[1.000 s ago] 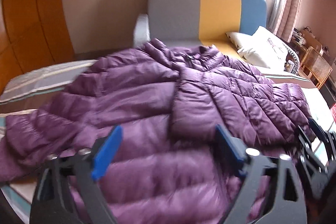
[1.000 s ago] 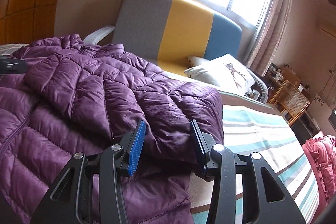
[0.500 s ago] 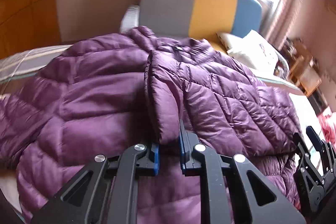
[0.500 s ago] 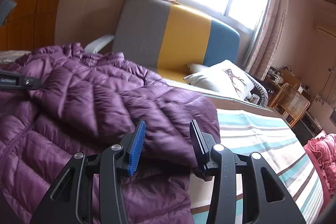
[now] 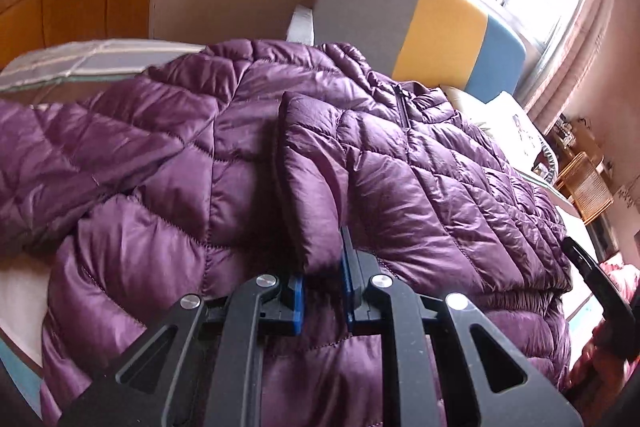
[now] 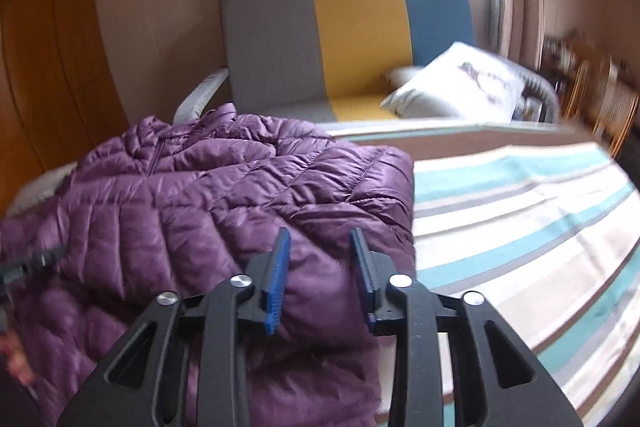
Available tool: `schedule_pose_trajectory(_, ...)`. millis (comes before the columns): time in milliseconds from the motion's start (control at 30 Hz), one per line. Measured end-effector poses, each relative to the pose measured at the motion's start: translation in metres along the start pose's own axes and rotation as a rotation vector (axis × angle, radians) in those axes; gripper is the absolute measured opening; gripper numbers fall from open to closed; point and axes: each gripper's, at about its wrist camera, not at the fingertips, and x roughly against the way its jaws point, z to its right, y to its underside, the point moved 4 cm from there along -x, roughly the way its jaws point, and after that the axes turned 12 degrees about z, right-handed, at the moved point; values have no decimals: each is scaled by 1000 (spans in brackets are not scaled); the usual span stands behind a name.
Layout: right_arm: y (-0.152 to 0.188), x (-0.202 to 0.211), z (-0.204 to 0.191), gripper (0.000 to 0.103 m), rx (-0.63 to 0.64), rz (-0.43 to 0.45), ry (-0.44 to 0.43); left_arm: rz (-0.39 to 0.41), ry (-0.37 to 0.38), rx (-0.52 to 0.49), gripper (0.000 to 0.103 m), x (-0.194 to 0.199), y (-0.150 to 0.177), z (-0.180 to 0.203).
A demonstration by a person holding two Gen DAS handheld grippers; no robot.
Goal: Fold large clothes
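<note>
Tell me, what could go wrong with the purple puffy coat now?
1. The left gripper pinches only the tip of the folded sleeve; the slick purple coat might slip out when pulled.
2. The right gripper is closing on a thick, puffy edge; it may grab too little or too many layers.
3. That edge lies near the coat's side on the striped bed cover, so a pull could drag the whole coat askew.

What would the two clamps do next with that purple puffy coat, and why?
Probably the right gripper finishes closing on the jacket's edge fold, which sits between its jaws. The left gripper already pinches the folded sleeve end, and the jacket lies spread on the striped bed. Only then could both lift together for the next fold.
</note>
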Motion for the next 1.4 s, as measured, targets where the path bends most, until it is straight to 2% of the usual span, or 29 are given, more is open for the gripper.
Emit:
schedule_pose_trajectory(100, 1, -24, -4, 25, 13, -54, 4, -15, 2, 6, 14, -4, 3, 0)
schedule_pose_trajectory(200, 11, -48, -1, 25, -10, -150, 17, -26, 8, 16, 17, -9, 5, -1)
schedule_pose_trajectory(467, 18, -52, -7, 25, 24, -148, 39, -27, 14, 12, 18, -11, 8, -2)
schedule_pose_trajectory(500, 17, -50, -5, 25, 19, -148, 36, -27, 17, 16, 21, -11, 7, -2)
schedule_pose_trajectory(567, 12, -37, -4, 25, 10, -125, 33, -19, 15, 23, 37, -3, 5, -3)
schedule_pose_trajectory(600, 8, -29, -4, 25, 4, -105, 20, -6, 3, 16, 52, 5, 3, -3)
schedule_pose_trajectory(633, 6, -19, -7, 25, 3, -81, 1, 32, -24, 0, 58, 18, 0, -2)
schedule_pose_trajectory(767, 7, 2, -25, 25, 60, -42, -55, 109, -29, -33, 56, 44, -12, 9)
schedule_pose_trajectory(900, 19, -14, -26, 25, 68, -104, -30, 119, -17, -125, 56, 35, -29, 43)
schedule_pose_trajectory(967, 26, -20, -23, 25, 57, -133, -26, 86, -27, -174, 55, 16, -31, 57)
schedule_pose_trajectory(1000, 27, -21, -24, 25, 58, -138, -25, 66, -41, -182, 51, 6, -31, 59)
schedule_pose_trajectory(1067, 30, -22, -24, 25, 63, -144, -22, 15, -74, -174, 46, -18, -26, 57)
schedule_pose_trajectory(1133, 32, -24, -24, 25, 67, -144, -16, -26, -91, -161, 45, -35, -16, 51)
schedule_pose_trajectory(1267, 35, -25, -31, 25, 132, -135, 28, -20, -97, -174, 46, -37, -10, 52)
schedule_pose_trajectory(1300, 35, -25, -31, 25, 138, -135, 32, -18, -95, -174, 48, -36, -10, 52)
schedule_pose_trajectory(1367, 35, -25, -33, 25, 145, -132, 37, -10, -83, -165, 70, -30, -12, 51)
schedule_pose_trajectory(1400, 35, -25, -32, 25, 146, -131, 38, -1, -91, -165, 86, -26, -12, 52)
